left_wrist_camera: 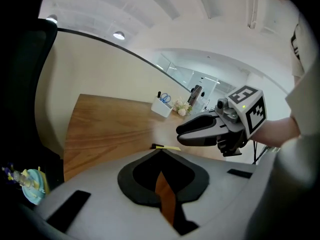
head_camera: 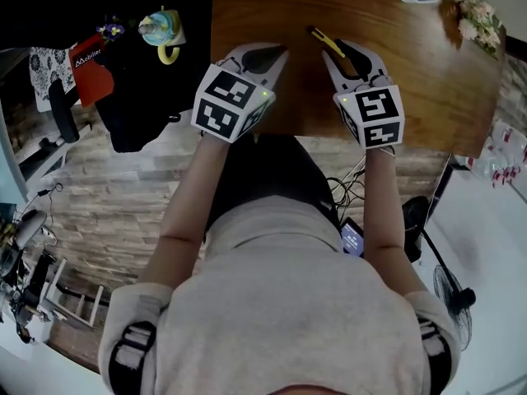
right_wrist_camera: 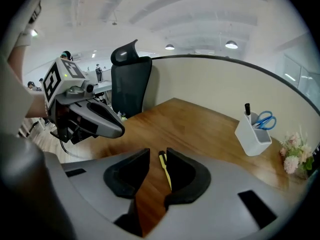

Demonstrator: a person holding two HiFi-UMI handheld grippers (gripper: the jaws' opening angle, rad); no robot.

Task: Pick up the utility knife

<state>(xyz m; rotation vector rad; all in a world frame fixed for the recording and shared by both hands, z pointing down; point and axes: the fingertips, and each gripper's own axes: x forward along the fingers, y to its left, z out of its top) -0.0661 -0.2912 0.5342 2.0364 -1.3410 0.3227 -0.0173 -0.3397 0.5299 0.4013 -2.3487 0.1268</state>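
Note:
The yellow and black utility knife point(head_camera: 324, 40) lies on the wooden table point(head_camera: 263, 6), just beyond my right gripper point(head_camera: 346, 56). In the right gripper view the knife point(right_wrist_camera: 164, 170) lies between the jaws of my right gripper point(right_wrist_camera: 157, 152). It runs close along the right pad, and a clear gap separates it from the left pad, so the jaws are open. My left gripper point(head_camera: 265, 56) hovers over the table's near edge to the left, its pads met at the tips point(left_wrist_camera: 161, 151) with nothing in them. The left gripper view shows the knife point(left_wrist_camera: 167, 147) just past its tips.
A white pen holder with scissors point(right_wrist_camera: 255, 131) and a small bunch of flowers point(right_wrist_camera: 295, 159) stand at the table's far right. A black office chair point(right_wrist_camera: 131, 81) stands beyond the table's left end. Cables and a fan point(head_camera: 449, 290) lie on the floor by the person.

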